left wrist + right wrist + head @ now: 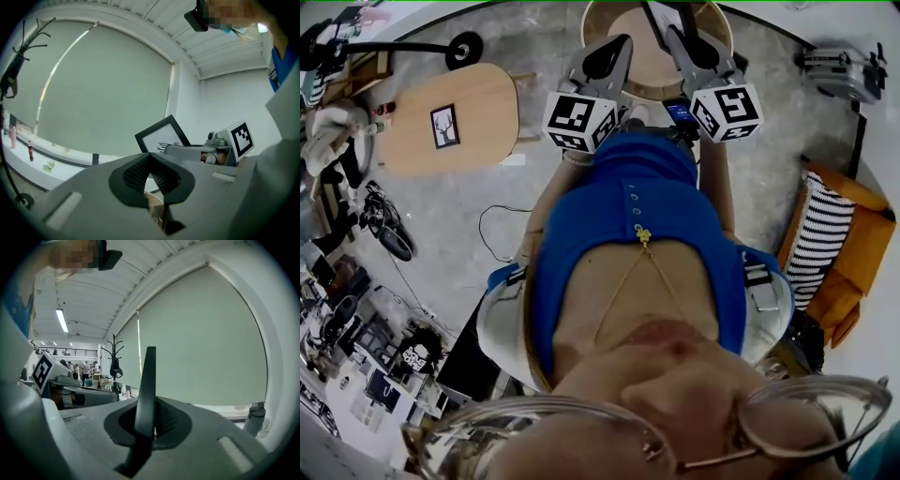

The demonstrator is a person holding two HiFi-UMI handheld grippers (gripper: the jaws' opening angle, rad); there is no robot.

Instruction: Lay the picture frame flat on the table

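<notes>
A pale roller blind (103,89) fills the background behind both tools. In the head view a round table (652,67) lies just ahead of the person's blue top (628,216). An oval table (483,103) stands well apart to the left, and an orange sofa (862,244) is at the right. The right tool (150,414) has its jaws clamped on the frame (149,376). From that tool's own camera the frame shows edge-on as a thin dark upright strip. From the left gripper view it shows face-on and tilted, with a black border round a white print, beyond the left tool. The left tool (150,157) has its pads meeting at the tips with nothing between them, just beside the right tool's marker cube (240,138). Both tools reach toward the round table. I cannot tell whether the frame touches it. A second frame (444,126) lies flat on the oval table.
</notes>
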